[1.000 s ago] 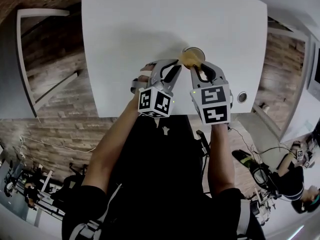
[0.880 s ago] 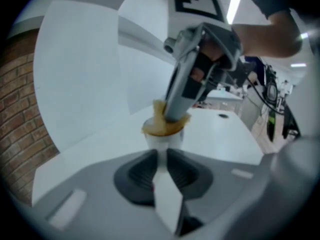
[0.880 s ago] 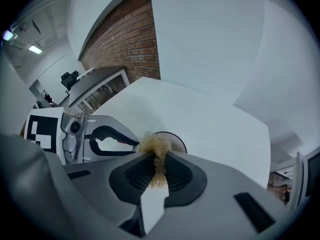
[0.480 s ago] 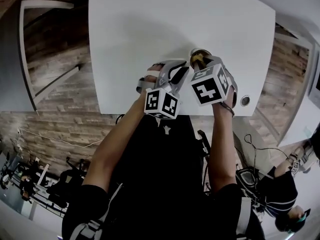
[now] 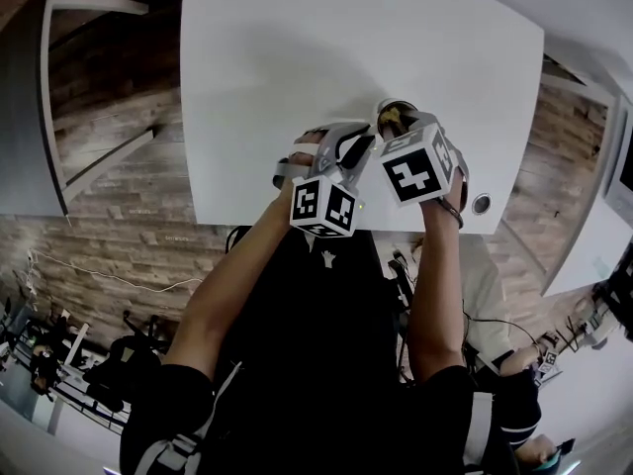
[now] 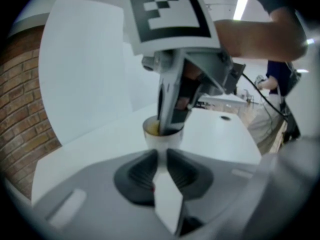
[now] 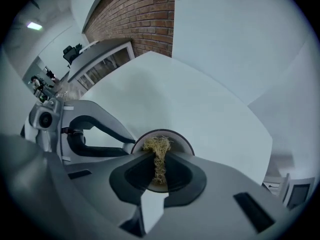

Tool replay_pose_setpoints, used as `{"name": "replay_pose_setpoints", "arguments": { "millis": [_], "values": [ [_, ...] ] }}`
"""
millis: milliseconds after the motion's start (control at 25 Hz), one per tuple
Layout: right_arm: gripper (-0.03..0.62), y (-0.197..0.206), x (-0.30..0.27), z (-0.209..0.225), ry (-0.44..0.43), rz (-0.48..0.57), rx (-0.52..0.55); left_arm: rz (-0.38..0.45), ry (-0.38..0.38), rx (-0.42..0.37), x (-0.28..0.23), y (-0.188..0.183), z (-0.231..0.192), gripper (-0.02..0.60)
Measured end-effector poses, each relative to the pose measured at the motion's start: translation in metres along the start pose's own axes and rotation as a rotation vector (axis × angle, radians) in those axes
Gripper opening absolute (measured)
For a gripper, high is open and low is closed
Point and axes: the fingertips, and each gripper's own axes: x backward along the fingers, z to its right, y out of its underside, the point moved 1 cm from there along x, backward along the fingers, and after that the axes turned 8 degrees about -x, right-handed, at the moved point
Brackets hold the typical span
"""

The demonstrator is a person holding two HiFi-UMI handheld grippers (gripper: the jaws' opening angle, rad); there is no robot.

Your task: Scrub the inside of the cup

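A small white cup (image 5: 394,108) stands near the white table's (image 5: 297,47) front edge. My left gripper (image 5: 362,142) reaches it from the left, jaws nearly together on the cup's near side (image 6: 162,139); what part they pinch is hidden. My right gripper (image 5: 400,127) points steeply down over the cup's mouth. It is shut on a yellowish fibrous scrubber (image 7: 159,154), whose frayed end sits inside the cup's rim (image 7: 183,140). In the left gripper view the right gripper (image 6: 170,124) dips into the cup. In the right gripper view the left gripper's fingers (image 7: 102,129) touch the cup's left side.
A round cable hole (image 5: 481,204) sits in the table right of my right hand, close to the front edge. A brick wall (image 7: 145,14) rises beyond the table's far side. Someone stands off to the right (image 6: 280,79).
My right gripper has swung over the cup and tipped down, taking the scrubber into its mouth. The left gripper has kept its hold at the cup's side.
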Motion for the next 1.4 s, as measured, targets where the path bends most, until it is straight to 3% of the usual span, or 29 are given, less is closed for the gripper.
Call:
{"name": "replay_pose_setpoints", "arguments": {
  "millis": [400,680,840,1040,1200,1400],
  "values": [
    [0.036,0.003,0.058,-0.015,-0.066,0.100,0.009,-0.007,-0.005,0.008,0.005,0.001,0.002,0.061],
    [0.037,0.006,0.018,-0.010,-0.039,0.031,0.067,-0.007,0.017,-0.020,0.005,0.002,0.004,0.061],
    [0.035,0.014,0.001,-0.013,-0.013,-0.042,0.172,-0.008,0.043,-0.071,0.007,0.000,0.012,0.061],
    [0.035,0.025,0.011,-0.024,-0.067,-0.059,0.180,0.005,0.113,-0.089,0.012,0.006,0.017,0.060],
    [0.036,0.032,0.038,-0.031,-0.115,-0.039,0.185,0.016,0.199,-0.157,0.016,0.008,0.021,0.060],
    [0.035,0.042,0.059,-0.030,-0.089,-0.046,0.244,0.038,0.275,-0.202,0.017,0.008,0.022,0.060]
  ]
}}
